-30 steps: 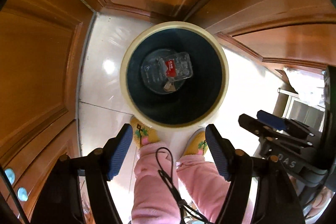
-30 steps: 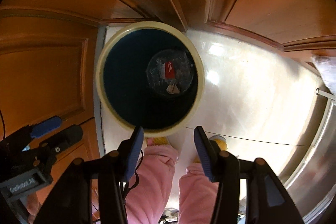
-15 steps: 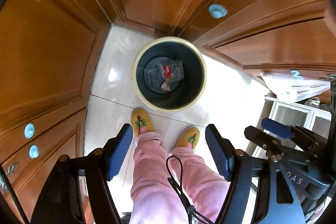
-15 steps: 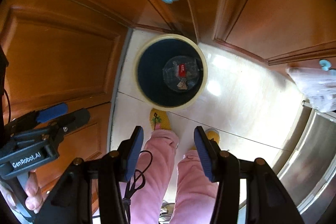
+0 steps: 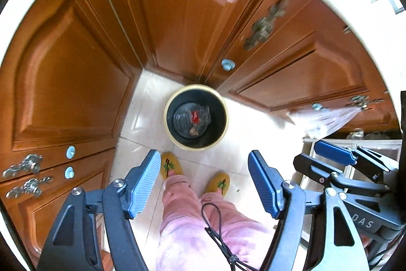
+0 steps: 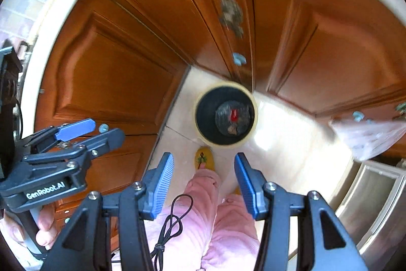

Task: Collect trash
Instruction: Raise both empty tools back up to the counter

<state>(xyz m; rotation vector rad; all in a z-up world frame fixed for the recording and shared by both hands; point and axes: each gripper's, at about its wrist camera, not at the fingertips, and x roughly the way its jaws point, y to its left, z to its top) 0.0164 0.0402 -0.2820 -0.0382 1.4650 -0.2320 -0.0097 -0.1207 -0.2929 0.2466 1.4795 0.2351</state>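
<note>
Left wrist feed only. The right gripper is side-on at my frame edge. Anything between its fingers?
Observer: No. In the right wrist view the right gripper is open, and there is nothing between its blue fingers.
Operator: What's holding the left one? Its handle is out of my frame.
Observer: A bare hand is wrapped around the handle below the left gripper. The gripper's body reads GenRobot.AI from this side.
</note>
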